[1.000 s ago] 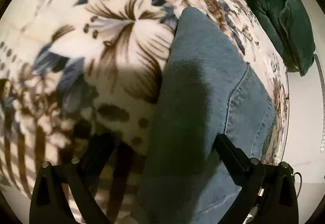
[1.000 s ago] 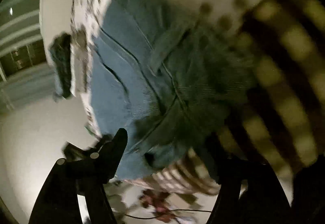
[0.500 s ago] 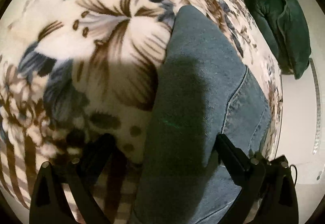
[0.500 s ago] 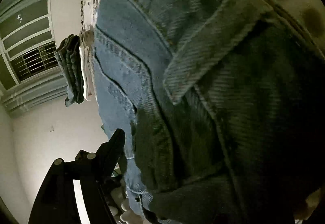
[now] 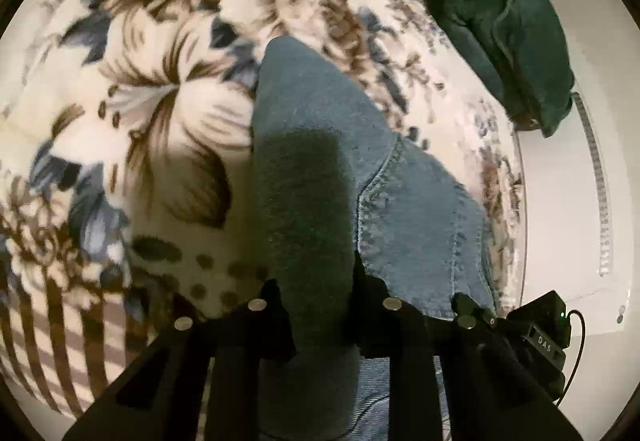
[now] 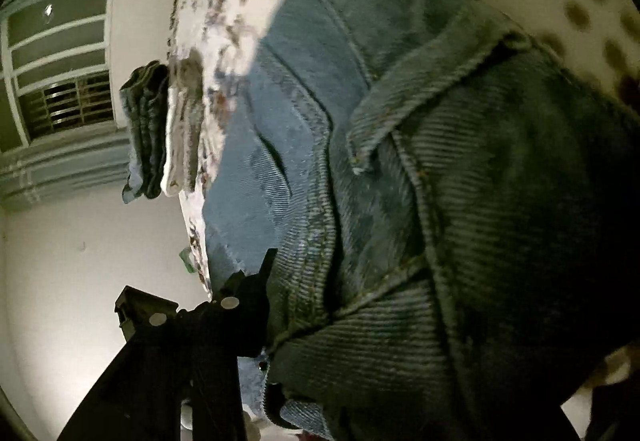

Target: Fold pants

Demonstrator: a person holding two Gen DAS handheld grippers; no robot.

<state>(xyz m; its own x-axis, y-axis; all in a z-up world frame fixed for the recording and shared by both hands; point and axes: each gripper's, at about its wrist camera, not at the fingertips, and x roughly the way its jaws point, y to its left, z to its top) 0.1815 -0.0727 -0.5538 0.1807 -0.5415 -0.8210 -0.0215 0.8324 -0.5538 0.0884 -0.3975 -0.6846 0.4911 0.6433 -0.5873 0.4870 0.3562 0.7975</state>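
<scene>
Blue denim pants [image 5: 320,145] lie on a floral blanket [image 5: 152,113]. In the left wrist view my left gripper [image 5: 316,293] is shut on a fold of the pants leg, with denim bunched between the two black fingers. In the right wrist view the pants' waistband and belt loop [image 6: 420,101] fill the frame. Only the left finger [image 6: 256,281] of my right gripper shows, pressed against the denim; the other finger is hidden behind the cloth.
A dark green cushion [image 5: 500,21] lies at the blanket's far right edge. A stack of folded clothes [image 6: 160,133] sits further along the bed's edge. A window with bars [image 6: 68,105] and a white wall are beyond.
My left gripper has closed from wide open onto the pants leg. My right gripper has moved in close to the waistband, and its finger has shifted inward against the denim.
</scene>
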